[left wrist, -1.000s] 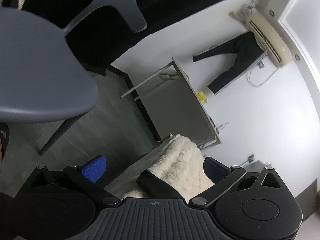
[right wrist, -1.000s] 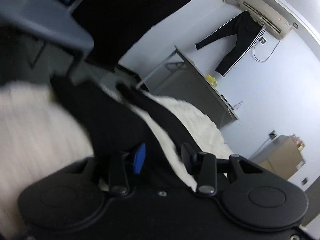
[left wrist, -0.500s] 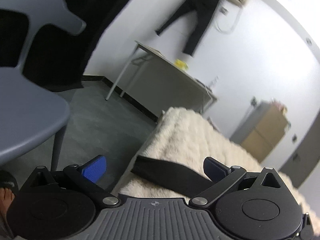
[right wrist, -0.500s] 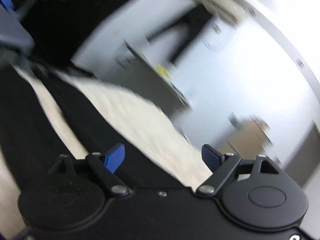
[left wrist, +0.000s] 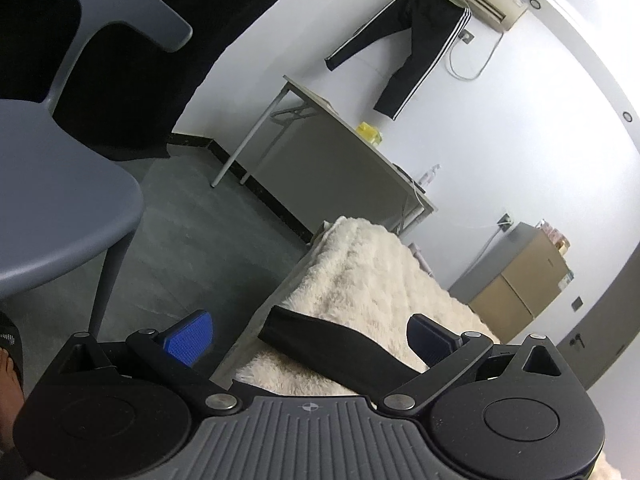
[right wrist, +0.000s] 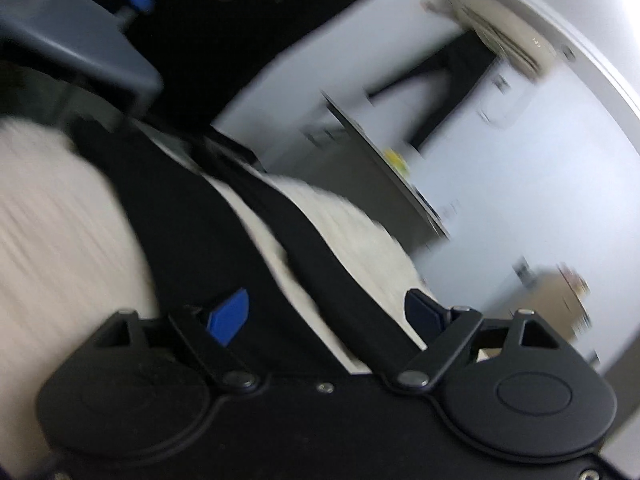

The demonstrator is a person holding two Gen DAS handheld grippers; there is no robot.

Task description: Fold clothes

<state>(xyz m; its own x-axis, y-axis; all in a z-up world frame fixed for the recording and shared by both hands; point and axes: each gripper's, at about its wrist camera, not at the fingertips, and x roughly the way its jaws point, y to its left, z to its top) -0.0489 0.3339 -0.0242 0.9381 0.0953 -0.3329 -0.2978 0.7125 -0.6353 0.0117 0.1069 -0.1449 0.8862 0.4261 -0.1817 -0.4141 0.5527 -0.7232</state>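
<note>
A black garment [right wrist: 192, 216] lies spread on a fluffy cream blanket [right wrist: 52, 208]. One long, narrow part of it [right wrist: 304, 240] runs toward the blanket's far end. In the blurred right wrist view my right gripper [right wrist: 326, 314] hovers over this cloth, jaws wide open, its pads clear of the fabric. In the left wrist view the end of a black strip of the garment [left wrist: 320, 340] rests on the blanket [left wrist: 368, 276] near its left edge. My left gripper [left wrist: 310, 336] stands open above it, and neither blue pad [left wrist: 188, 336] touches the cloth.
A grey plastic chair [left wrist: 60, 184] stands close on the left over a dark grey floor [left wrist: 200, 240]. Beyond the blanket a folding table [left wrist: 340, 160] lines the white wall. Black striped trousers [left wrist: 416, 40] hang under an air conditioner. A cardboard box [left wrist: 520, 276] sits at the right.
The right gripper's jaws went from narrow around the black garment to wide open, letting it go, and its view swung quickly. The left gripper rolled and stayed open.
</note>
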